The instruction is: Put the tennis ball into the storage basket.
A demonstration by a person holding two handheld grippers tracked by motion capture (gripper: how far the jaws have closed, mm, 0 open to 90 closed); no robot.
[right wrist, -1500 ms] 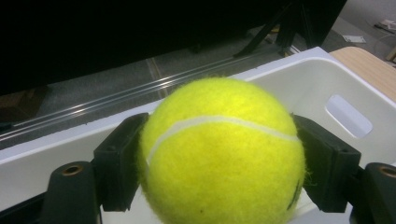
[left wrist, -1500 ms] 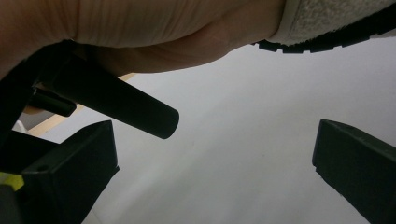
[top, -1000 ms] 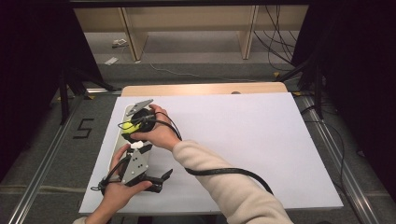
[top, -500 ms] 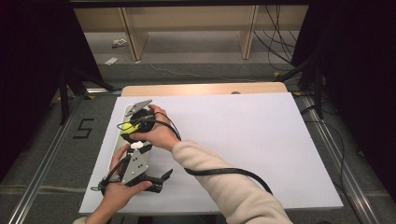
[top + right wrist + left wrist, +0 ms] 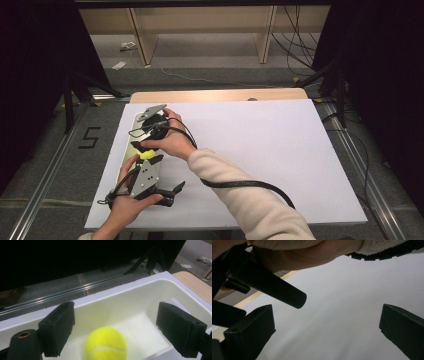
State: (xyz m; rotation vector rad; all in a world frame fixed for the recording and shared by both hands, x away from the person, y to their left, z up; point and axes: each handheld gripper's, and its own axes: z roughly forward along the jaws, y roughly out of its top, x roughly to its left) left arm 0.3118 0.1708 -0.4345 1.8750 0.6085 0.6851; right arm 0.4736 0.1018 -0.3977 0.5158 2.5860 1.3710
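A yellow tennis ball [image 5: 106,345] [image 5: 146,154] lies on the floor of a long white tray [image 5: 140,293] [image 5: 129,131] at the table's left edge. My right gripper [image 5: 116,322] [image 5: 146,149] hangs over the tray. Its jaws have just been opening and now stand wide of the ball, which sits below and between them with no pad touching it. My left gripper [image 5: 327,325] [image 5: 174,193] rests near the front edge, open over bare white table, with nothing between its pads.
A white sheet [image 5: 260,150] covers the table, with a wooden strip [image 5: 215,95] along its far edge. The right forearm and black cable [image 5: 240,185] cross in front of the left gripper. Floor rails run beyond the tray's left side.
The right gripper's jaws have spread apart and let go of the tennis ball, which now lies in the tray nearer the left hand. Both hands have barely shifted.
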